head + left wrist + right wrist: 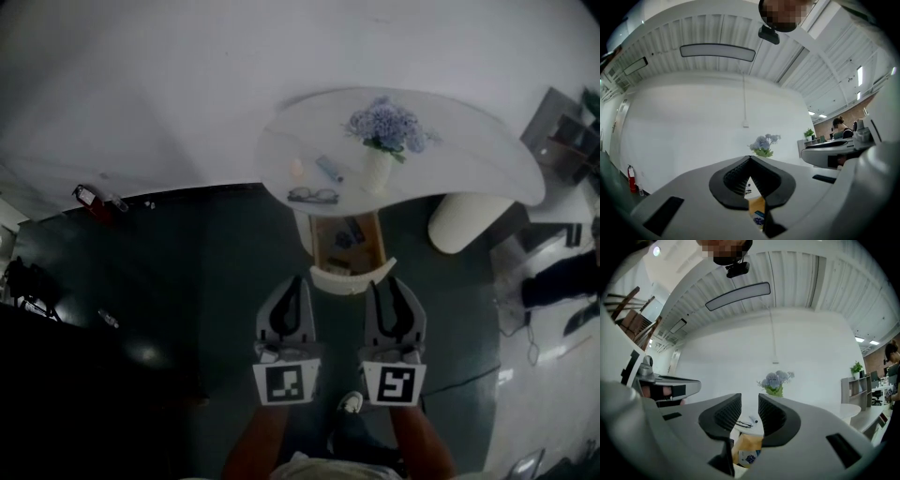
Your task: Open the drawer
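Drawer (347,246) is pulled out from under the white tabletop (469,141) at frame centre, with small items inside. Left gripper (298,287) and right gripper (386,286) sit side by side just below the drawer front, not touching it. Left jaws are clenched tip to tip on nothing; right jaws are released, with a gap and nothing held. Vase of flowers (382,141) and glasses (313,195) are on the tabletop.
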Demonstrator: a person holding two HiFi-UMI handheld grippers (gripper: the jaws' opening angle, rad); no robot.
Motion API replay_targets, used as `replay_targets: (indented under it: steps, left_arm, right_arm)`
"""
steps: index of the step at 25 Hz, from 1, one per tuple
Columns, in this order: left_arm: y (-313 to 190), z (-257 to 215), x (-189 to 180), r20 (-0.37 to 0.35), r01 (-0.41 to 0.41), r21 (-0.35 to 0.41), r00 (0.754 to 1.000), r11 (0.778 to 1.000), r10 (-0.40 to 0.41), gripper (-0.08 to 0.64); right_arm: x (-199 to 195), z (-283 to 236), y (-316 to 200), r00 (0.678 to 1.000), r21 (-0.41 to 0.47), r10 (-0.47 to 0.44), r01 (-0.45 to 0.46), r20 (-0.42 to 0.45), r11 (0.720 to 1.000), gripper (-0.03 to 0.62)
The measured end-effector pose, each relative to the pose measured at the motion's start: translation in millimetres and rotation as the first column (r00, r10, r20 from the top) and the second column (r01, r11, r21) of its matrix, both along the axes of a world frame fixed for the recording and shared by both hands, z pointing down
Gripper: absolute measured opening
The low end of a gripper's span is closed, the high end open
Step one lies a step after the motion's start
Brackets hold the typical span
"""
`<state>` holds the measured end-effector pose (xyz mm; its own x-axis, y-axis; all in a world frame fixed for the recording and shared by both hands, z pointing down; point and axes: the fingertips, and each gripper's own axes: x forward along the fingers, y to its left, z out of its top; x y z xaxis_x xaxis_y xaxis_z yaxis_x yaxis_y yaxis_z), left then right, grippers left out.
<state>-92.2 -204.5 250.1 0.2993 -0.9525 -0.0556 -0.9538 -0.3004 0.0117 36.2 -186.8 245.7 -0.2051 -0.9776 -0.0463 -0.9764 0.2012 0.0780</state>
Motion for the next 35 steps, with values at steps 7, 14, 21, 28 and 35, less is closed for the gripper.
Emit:
replay_targets:
  steps: [7, 14, 21, 28, 35]
  left_arm:
    - [22, -70, -1, 0.005, -0.021, 0.034, 1.000, 0.999, 0.021, 0.002]
    - [37, -93, -1, 0.006, -0.023, 0.043, 1.000, 0.999, 0.022, 0.002]
    - [42, -111, 0, 0.004, -0.034, 0.072, 0.999, 0.997, 0.034, 0.002]
    - [49, -118, 6, 0.021, -0.055, 0.105, 0.998, 0.993, 0.053, 0.002]
    - [53, -120, 9, 0.002, -0.062, 0.104, 0.998, 0.993, 0.062, 0.002]
  right_arm:
    - [-1, -76, 28, 0.999, 0.010, -0.031, 0.031, -0.013, 0.999, 0.115]
    - [2, -108, 43, 0.999, 0.043, -0.035, 0.036, -0.025, 0.998, 0.115]
    - [13, -121, 46, 1.000, 0.069, -0.008, 0.009, -0.014, 0.998, 0.039]
    - [15, -115, 51, 0.999, 0.055, 0.002, 0.000, -0.036, 0.999, 0.006]
    - [14, -113, 53, 0.999, 0.065, -0.001, 0.005, -0.050, 0.998, 0.006]
